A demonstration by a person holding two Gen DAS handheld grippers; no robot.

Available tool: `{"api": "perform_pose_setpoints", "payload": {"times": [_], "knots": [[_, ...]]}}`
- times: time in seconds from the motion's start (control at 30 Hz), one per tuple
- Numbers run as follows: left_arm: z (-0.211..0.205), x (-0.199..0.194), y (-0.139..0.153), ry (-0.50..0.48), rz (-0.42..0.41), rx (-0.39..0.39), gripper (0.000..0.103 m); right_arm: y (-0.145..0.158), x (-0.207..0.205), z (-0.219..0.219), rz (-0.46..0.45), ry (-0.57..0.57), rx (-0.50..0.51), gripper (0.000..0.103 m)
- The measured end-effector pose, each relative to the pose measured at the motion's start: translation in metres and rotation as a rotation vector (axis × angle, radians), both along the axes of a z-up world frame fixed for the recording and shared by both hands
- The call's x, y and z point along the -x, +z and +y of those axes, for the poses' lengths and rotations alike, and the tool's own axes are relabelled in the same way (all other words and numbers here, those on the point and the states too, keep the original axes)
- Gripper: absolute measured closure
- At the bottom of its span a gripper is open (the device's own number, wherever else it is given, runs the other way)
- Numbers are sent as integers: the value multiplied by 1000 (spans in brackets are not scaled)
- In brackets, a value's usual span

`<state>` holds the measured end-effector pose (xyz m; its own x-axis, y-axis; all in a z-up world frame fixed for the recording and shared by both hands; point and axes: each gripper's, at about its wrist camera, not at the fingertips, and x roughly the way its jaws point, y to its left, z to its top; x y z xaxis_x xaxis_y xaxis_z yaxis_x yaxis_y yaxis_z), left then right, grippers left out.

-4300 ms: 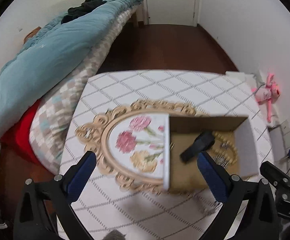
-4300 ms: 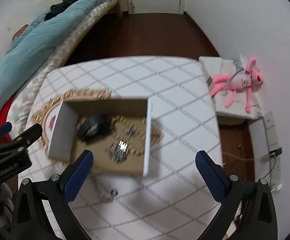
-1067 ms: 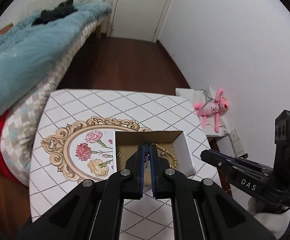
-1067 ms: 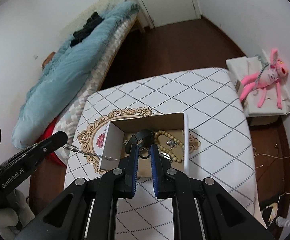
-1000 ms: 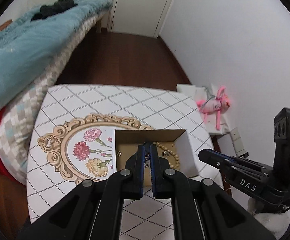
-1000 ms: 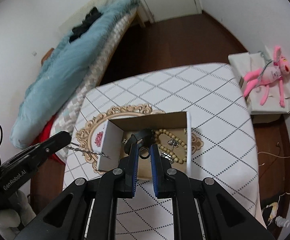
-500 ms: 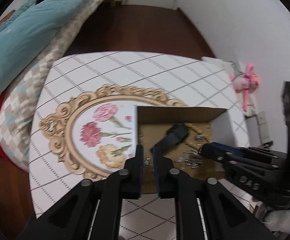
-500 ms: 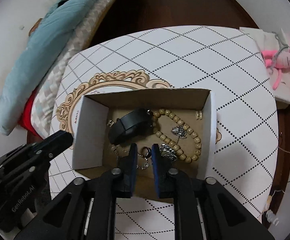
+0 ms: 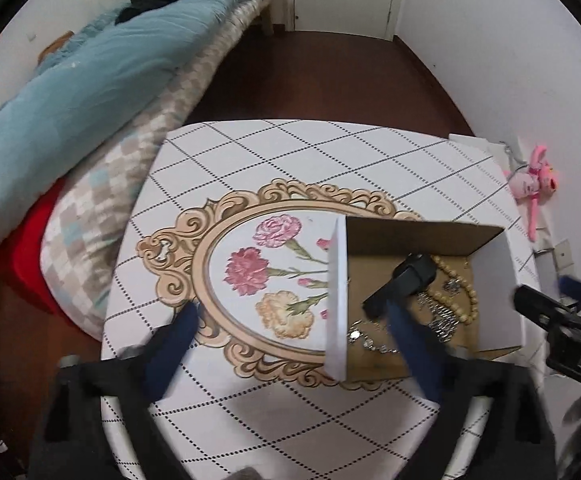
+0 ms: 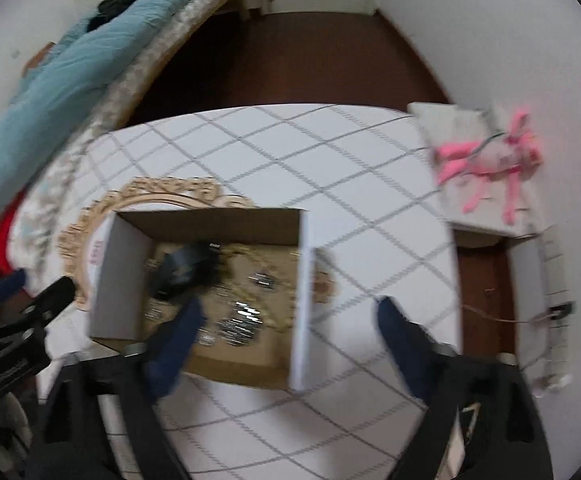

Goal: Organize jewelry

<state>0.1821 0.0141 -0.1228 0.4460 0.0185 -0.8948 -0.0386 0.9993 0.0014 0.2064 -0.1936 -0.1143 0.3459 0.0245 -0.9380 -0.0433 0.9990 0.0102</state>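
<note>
A: Biggest first. Bed (image 9: 90, 80) with the teal quilt, far left of the box. Then the worktop (image 9: 290, 152), white with a diamond grid and a gilt-framed flower motif (image 9: 266, 276) printed on it.

B: And the box?

A: Cardboard box (image 9: 336, 296), open top, white outside, brown inside. It sits on the worktop, overlapping the right part of the flower motif. A pink plush toy (image 10: 490, 160) lies off the worktop, well to the right of the box.

B: What's inside the box?

A: A black watch (image 9: 404, 282) toward its far-left corner. A tan bead necklace (image 9: 466, 300) just right of the watch. Silver chains (image 9: 370, 340) on the floor of the box, nearer the front; the right-wrist view is too blurred to sort them.

B: The tongs?

A: Left tongs (image 9: 290, 344) spread wide, gripping nothing, straddling the box's left wall. Right tongs (image 10: 286, 340) also spread wide and empty, straddling the box's right wall.
</note>
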Motion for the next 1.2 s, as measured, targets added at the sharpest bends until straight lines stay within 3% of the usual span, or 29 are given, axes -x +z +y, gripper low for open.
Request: {"api": "perform_pose_setpoints", "payload": {"times": [0.13,0.33,0.53,0.83,1.2], "knots": [[-9,9,-8,-22,-24,-55,0,-5,12,-3,0,-8,61,1],[-20,17,-23,-27,-1,-53,0,-16,21,-6,11,-20,74,1],[-23,22,-19,-18,-4,-39,0,-13,28,-8,-2,-37,70,1],[-21,49,16,9,-62,-20,0,22,56,-11,-79,-55,54,1],[-22,110,90,17,-180,-5,0,101,122,-14,-212,-62,38,1]]}}
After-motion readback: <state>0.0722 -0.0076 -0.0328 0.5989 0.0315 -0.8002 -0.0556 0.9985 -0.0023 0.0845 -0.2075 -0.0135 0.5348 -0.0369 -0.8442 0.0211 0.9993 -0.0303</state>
